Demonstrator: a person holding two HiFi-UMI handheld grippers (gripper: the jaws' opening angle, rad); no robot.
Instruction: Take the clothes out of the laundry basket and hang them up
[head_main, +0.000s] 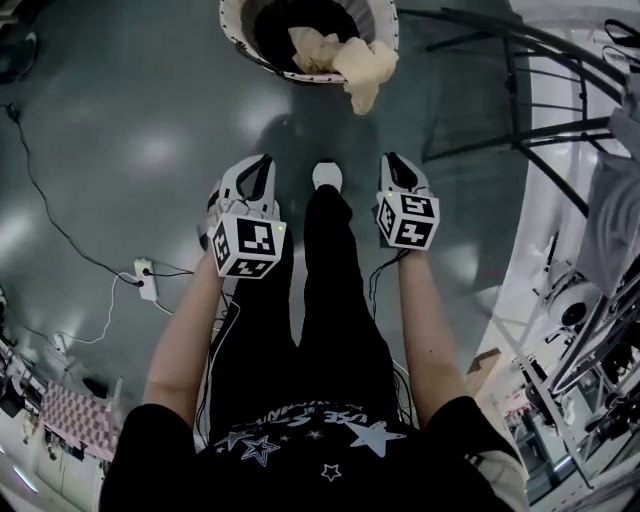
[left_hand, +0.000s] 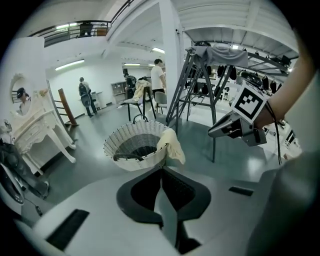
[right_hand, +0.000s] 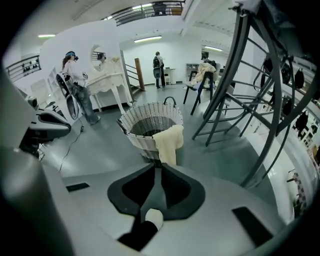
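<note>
Left gripper (left_hand: 161, 171) jaws closed, empty; right gripper (right_hand: 160, 165) jaws parted a crack, empty; laundry basket (head_main: 236, 38) with cream cloth (head_main: 360, 62) at 12 o'clock

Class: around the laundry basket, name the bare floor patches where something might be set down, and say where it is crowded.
Free: the floor left of the laundry basket, bordered by the cable and the power strip; also the strip between basket and shoe. Crowded: the right, where the drying rack's legs spread, and the rim under the cream cloth.
</note>
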